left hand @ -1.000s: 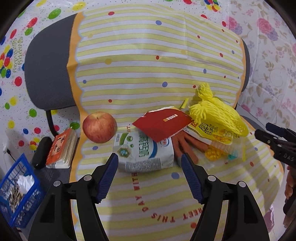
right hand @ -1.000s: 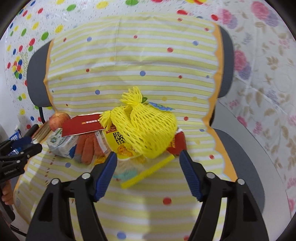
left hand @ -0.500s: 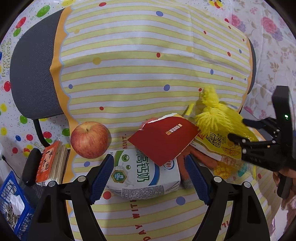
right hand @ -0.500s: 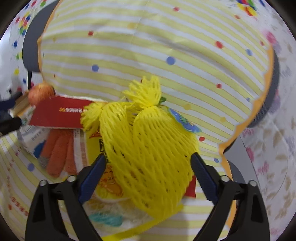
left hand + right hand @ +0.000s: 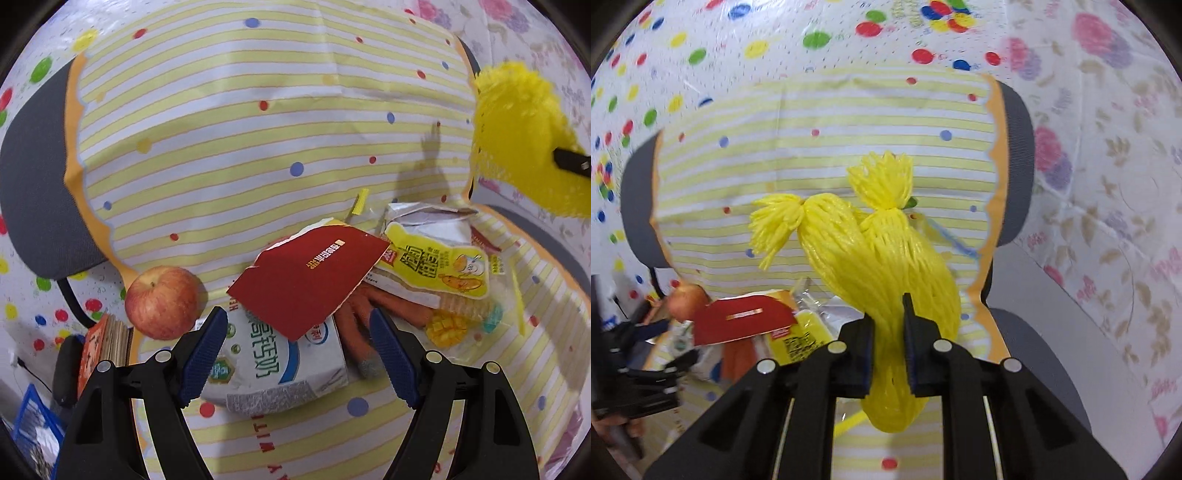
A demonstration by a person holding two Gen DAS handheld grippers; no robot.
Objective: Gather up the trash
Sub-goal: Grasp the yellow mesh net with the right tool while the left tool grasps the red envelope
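Your right hand-held gripper (image 5: 888, 350) is clamped on the yellow foam fruit net (image 5: 882, 266), lifted clear of the pile; the net's long axis runs straight out along the fingers, tassel ends pointing away from you. From the left wrist view the same net (image 5: 524, 140) hangs up and to the right of the red card, well apart from it.

Your left hand-held gripper (image 5: 297, 354) is spread wide, holding nothing. The milk carton (image 5: 273, 369) sits right between its pads (image 5: 201, 354), long axis roughly crosswise to the fingers, so the left hand is the nearer one for it. The red card (image 5: 306, 277) overlaps the carton's far end. Right of the card: yellow snack wrapper (image 5: 436, 269); orange glove (image 5: 369, 314) pokes out under the card, nearer you. Left of the card, just beside the carton: apple (image 5: 162, 302), probably not trash, so avoid nudging it.

Surface is a yellow-striped dotted cloth (image 5: 258, 129) draped over what looks like a grey chair (image 5: 33, 206), so soft and likely to shift. Far left of the card, low down: blue basket (image 5: 33, 432), probably the bin. A stack of books (image 5: 107, 347) lies between the apple and the basket. Backdrop is dotted and floral sheeting.
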